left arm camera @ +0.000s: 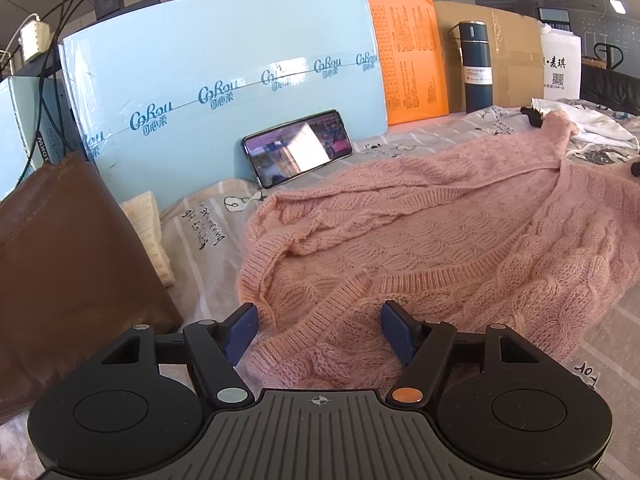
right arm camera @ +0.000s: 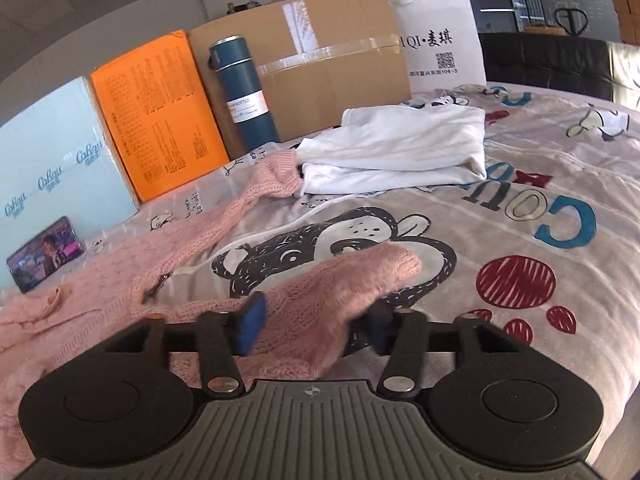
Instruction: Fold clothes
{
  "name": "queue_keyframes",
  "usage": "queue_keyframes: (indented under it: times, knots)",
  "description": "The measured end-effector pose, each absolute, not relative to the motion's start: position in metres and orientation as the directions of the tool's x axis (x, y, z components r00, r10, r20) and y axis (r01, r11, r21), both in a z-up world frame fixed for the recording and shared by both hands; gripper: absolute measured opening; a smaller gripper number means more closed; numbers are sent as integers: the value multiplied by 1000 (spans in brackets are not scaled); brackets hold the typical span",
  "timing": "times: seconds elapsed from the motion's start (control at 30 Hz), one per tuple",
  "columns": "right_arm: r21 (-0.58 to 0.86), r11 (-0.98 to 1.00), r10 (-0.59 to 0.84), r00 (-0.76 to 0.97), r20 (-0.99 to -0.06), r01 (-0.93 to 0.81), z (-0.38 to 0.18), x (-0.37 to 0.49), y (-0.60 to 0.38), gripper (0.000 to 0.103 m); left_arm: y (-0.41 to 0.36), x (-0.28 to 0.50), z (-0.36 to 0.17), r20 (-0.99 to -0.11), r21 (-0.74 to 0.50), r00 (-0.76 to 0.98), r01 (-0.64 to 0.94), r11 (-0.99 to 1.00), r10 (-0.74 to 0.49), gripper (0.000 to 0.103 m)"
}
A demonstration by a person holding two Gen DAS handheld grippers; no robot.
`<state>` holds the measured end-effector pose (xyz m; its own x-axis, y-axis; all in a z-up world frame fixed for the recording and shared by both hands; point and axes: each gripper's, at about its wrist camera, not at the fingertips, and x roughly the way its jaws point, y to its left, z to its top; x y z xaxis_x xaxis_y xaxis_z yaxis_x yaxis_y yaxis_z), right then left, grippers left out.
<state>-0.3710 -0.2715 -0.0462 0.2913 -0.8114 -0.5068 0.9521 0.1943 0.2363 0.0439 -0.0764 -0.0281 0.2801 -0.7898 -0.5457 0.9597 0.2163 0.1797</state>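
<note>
That knit is loose and fuzzy — the sleeve (right arm camera: 352,280) could slide out of the right tongs (right arm camera: 316,326) if they pull fast, or drag the whole cardigan (left arm camera: 420,240) crooked across the bed (right arm camera: 540,168). The right tongs look narrow, with the sleeve bunched between them. The left tongs (left arm camera: 320,330) stand wide and hold nothing — the cardigan's ribbed hem lies between and just under them.

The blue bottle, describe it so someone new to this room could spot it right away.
Along the back of the bed stands a row of boxes. The blue bottle is upright in front of the brown cardboard box, beside the orange panel. It is the only tall dark cylinder, with a white label.
</note>
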Motion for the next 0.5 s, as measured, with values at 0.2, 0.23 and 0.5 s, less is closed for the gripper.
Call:
queue_keyframes:
  times: [0.2,0.23,0.5]
  knots:
    - [179,168,-911,222,-347,969,-21,-389,-262,7,-76,58,-30,-567,130,289,956,262,-772,71]
    - [164,171,-917,218,-334,972,-18,-391,-263,7,-76,58,-31,-569,131,290,956,263,-770,72]
    - [-24,162,-899,137,-415,987,-38,-385,-286,9,-76,54,-28,-554,173,323,946,274,-767,74]
